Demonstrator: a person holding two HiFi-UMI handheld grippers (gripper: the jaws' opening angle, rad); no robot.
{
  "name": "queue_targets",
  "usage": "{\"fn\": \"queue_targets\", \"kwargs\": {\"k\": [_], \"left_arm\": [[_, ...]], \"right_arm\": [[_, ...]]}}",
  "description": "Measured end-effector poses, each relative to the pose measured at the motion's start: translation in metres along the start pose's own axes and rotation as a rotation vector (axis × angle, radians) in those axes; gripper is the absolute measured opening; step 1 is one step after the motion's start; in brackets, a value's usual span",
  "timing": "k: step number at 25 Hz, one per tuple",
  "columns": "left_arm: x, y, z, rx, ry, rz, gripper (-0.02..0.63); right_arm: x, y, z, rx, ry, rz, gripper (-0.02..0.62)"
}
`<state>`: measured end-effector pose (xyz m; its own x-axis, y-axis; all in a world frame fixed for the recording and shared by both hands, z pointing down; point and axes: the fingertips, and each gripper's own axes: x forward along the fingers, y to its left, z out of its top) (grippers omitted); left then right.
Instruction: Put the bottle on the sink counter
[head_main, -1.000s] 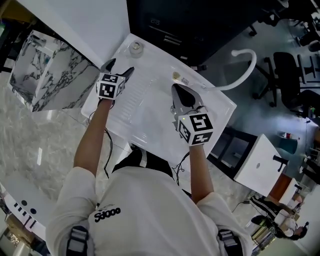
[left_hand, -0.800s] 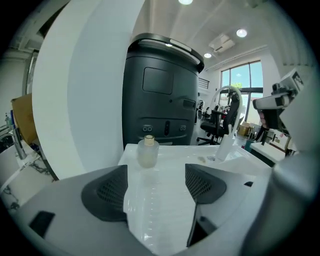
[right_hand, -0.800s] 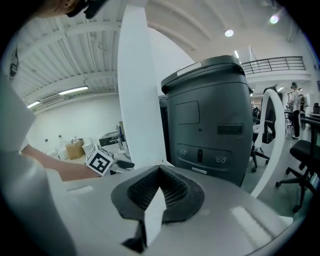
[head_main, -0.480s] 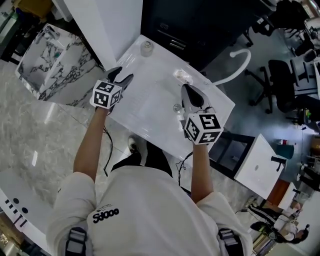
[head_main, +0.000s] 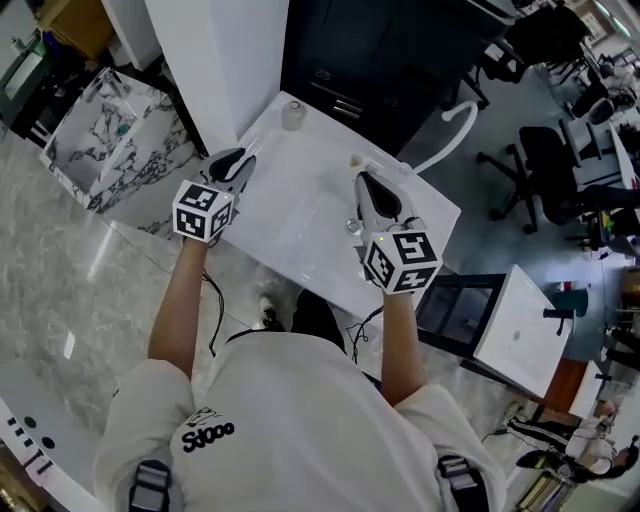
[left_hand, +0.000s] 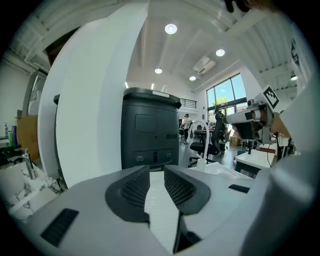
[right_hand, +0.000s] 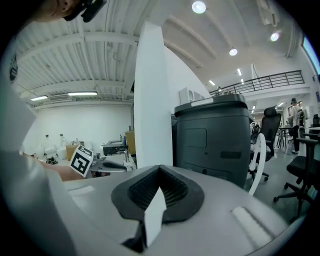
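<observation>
While the person leans over the white worktop (head_main: 300, 215) in the head view, the left tongs (head_main: 243, 158) hang above its left edge and the right tongs (head_main: 363, 180) above its right half, each with its marker cube on the end nearest the person. The bottle (head_main: 292, 114) stands upright on the far left corner of the worktop, just beside a white pillar (head_main: 225, 60). It is clear of both tongs, and the left tongs are the nearer pair. A dark cabinet (head_main: 380, 50) stands behind the worktop, and a white curved tube (head_main: 452, 125) arches at the worktop's far right corner. A marble-patterned box (head_main: 95, 140) sits on the floor to the left.

Seen from the left gripper view, the left tongs have just been closing. Their ribbed pads now stand a narrow gap apart with nothing between them, and only white surface shows through the slit. The pillar and the cabinet rise beyond.

Seen from the right gripper view, the right tongs are drawn together, the pads meeting at the tip and holding nothing. The pillar and the cabinet stand ahead.
</observation>
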<state>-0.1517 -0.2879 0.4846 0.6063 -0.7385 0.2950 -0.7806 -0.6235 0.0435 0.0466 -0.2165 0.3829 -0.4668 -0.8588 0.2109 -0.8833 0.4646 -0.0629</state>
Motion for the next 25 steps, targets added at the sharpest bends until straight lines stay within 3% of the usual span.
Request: {"fn": "queue_targets", "kwargs": {"k": [5, 17, 25], "left_arm": [[-0.018, -0.015, 0.043, 0.032, -0.085, -0.012, 0.006], [-0.058, -0.058, 0.116, 0.171, -0.177, -0.083, 0.006], [-0.082, -0.079, 0.139, 0.208, -0.224, -0.097, 0.006]], "right_arm": [[-0.013, 0.003, 0.025, -0.011, -0.044, -0.007, 0.009], [-0.038, -0.002, 0.071, -0.025, -0.137, -0.035, 0.009], [-0.056, 0.024, 0.09, -0.137, -0.159, 0.014, 0.009]]}}
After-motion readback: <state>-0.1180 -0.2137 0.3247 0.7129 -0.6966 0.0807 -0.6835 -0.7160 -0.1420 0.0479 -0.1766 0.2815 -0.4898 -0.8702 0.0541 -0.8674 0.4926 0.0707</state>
